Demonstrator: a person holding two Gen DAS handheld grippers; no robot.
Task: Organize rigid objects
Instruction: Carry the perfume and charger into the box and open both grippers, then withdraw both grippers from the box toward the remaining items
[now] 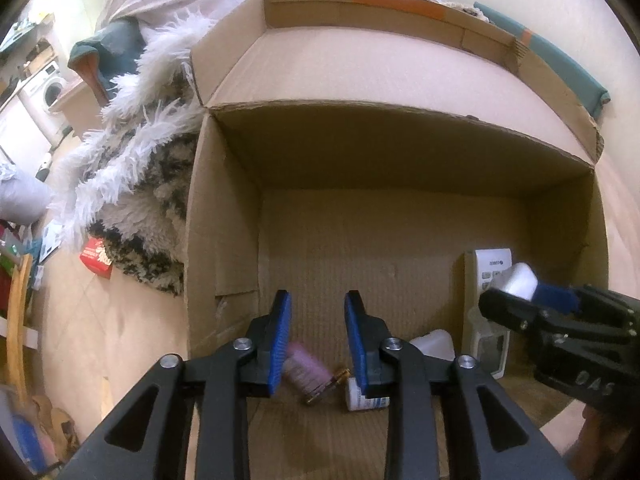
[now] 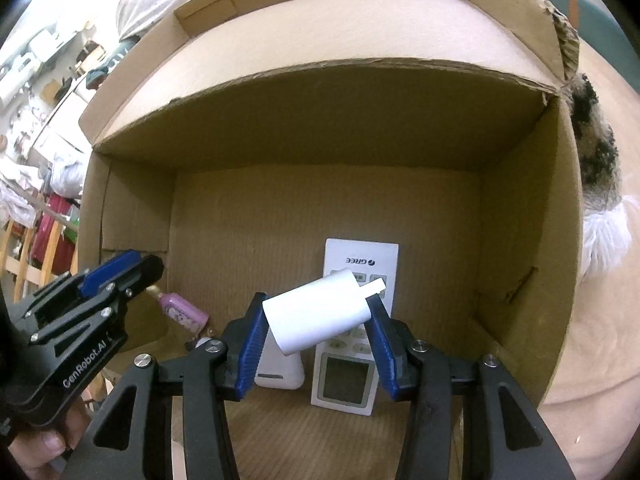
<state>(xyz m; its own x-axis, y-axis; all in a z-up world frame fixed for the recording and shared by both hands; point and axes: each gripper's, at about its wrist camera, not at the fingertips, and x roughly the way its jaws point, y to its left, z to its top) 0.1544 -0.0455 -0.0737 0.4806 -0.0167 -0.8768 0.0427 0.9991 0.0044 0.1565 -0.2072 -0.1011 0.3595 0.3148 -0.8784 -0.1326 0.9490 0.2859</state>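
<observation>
The smooth white plastic cylinder with a narrow stub at one end (image 2: 320,312) sits clamped across my right gripper (image 2: 318,334), pinched between the ribbed blue pads (image 2: 250,354). Its long axis runs crosswise to the fingers and tilts, with the stub end up and to the right and the wide flat end down and to the left. It hangs over the inside of the open brown corrugated cardboard box (image 2: 328,132), above two things lying on the box floor: a flat white rectangular remote control with a grey screen (image 2: 346,376) and a small white rounded plastic case (image 2: 280,372) just beside it.

My left gripper (image 1: 318,340) has its jaws apart and nothing between them; it is poised over the near floor of the box (image 1: 400,80). Below its pads lie a pink cylindrical bottle with a gold cap (image 1: 304,372), on its side, and a small white jar with a blue label (image 1: 366,398), near each other.

The left wrist view alone shows the jar and, outside the box's left wall, a shaggy white and black-flecked rug (image 1: 148,184) and a small red carton (image 1: 96,258) on the floor. There the cylinder (image 1: 520,280) appears only as a white end in the right gripper (image 1: 532,292). The right wrist view alone shows the cylinder's full length and the remote's screen.
</observation>
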